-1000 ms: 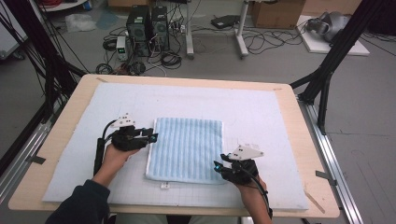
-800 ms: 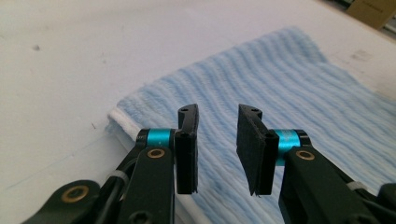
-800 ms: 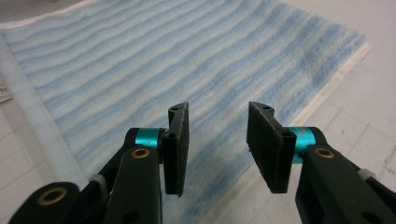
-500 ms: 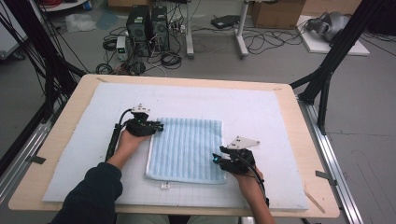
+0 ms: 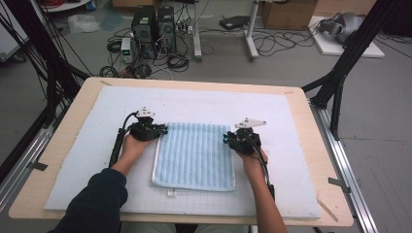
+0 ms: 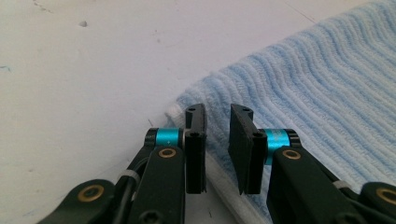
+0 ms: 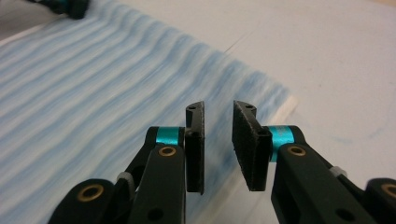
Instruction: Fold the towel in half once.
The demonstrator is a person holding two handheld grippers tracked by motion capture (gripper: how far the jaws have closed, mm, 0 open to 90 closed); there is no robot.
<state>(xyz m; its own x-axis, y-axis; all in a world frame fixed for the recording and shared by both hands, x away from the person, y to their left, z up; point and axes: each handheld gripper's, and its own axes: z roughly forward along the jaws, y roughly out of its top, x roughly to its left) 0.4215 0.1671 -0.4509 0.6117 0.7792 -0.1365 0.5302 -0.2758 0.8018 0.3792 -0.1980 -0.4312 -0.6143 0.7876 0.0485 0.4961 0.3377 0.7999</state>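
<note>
Since the earlier frames you have brought both hands up along the blue striped towel (image 5: 195, 155): your left gripper (image 5: 158, 130) went from its left edge to its far left corner, and your right gripper (image 5: 229, 139) slid from the near right corner up to the far right corner. Both pairs of fingers have just been closing, yet a narrow gap shows between the pads. In the left gripper view the fingers (image 6: 195, 147) straddle the towel's corner (image 6: 299, 107), with cloth seen between them but not pinched. In the right gripper view the fingers (image 7: 195, 144) hang over the blurred towel edge (image 7: 107, 98), released and holding nothing. That towel lies flat in the middle of the white mat (image 5: 87, 145) on your tabletop (image 5: 311, 141), folded to a rectangle
</note>
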